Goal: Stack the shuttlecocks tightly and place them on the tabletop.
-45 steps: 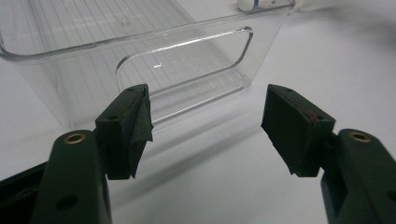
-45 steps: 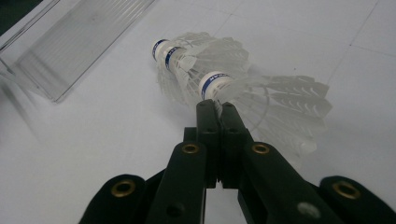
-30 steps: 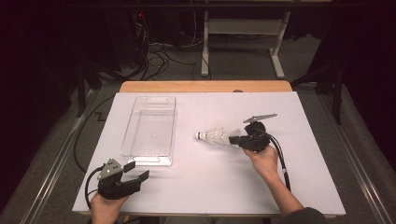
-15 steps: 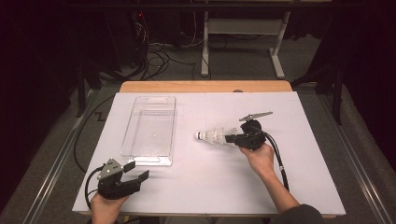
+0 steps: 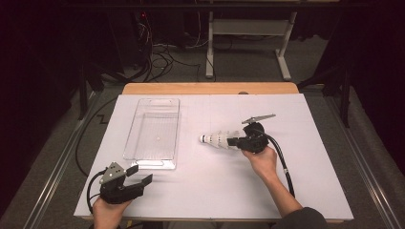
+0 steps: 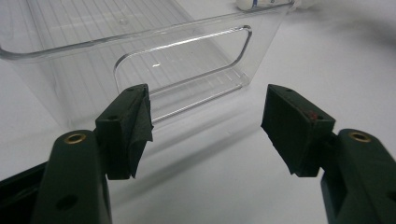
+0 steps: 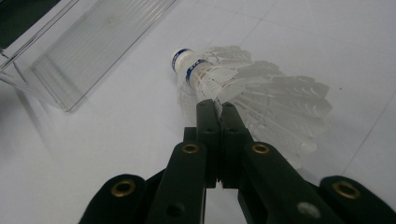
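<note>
Right tool (image 5: 232, 141), apparently clenched on shuttlecock (image 5: 217, 140) feathers, cork pointing toward clear tray (image 5: 154, 162); left tool (image 5: 141, 174) released nearby.

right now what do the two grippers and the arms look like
Both grippers, left gripper and right gripper, are black, with two flat jaws, brass-ringed screw holes and a grey three-cornered plate on top. A thick black cable trails from the right one. A dark sleeve covers the right arm.

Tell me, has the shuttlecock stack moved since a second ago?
No. The shuttlecock stack, pinched in the right gripper, sits just as far right of the clear tray as before.
</note>
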Motion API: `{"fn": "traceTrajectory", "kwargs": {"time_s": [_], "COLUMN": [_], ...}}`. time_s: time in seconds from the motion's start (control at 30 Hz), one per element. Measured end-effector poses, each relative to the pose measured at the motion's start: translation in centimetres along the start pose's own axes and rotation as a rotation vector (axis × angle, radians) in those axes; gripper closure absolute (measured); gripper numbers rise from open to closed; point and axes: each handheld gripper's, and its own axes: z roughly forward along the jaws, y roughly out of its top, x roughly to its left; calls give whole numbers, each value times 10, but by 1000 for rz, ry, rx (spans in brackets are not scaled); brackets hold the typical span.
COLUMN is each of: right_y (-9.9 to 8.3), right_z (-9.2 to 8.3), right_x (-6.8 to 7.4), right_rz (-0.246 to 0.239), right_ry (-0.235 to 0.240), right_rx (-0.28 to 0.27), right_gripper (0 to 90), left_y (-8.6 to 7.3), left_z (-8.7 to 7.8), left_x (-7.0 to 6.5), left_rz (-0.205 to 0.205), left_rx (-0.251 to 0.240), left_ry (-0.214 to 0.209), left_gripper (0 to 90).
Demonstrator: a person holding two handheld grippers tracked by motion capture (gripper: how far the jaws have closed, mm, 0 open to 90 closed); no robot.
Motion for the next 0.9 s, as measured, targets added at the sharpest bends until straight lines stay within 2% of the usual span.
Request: {"fn": "traceTrajectory", "kwargs": {"time_s": [0.77, 0.9], "right_y": [1, 0], "right_z": [10, 13], "right_x": [-4, -4], "right_rz": [18, 13], "right_ry": [38, 34], "right_rx": [-34, -21], "right_gripper": [900, 900], "left_y": [0, 0], "left_z": [1, 1], "left_x": [0, 0], "left_rz": [0, 0], "left_rx": [2, 2], "left_ry": [-1, -1], "left_gripper": [337, 337]}}
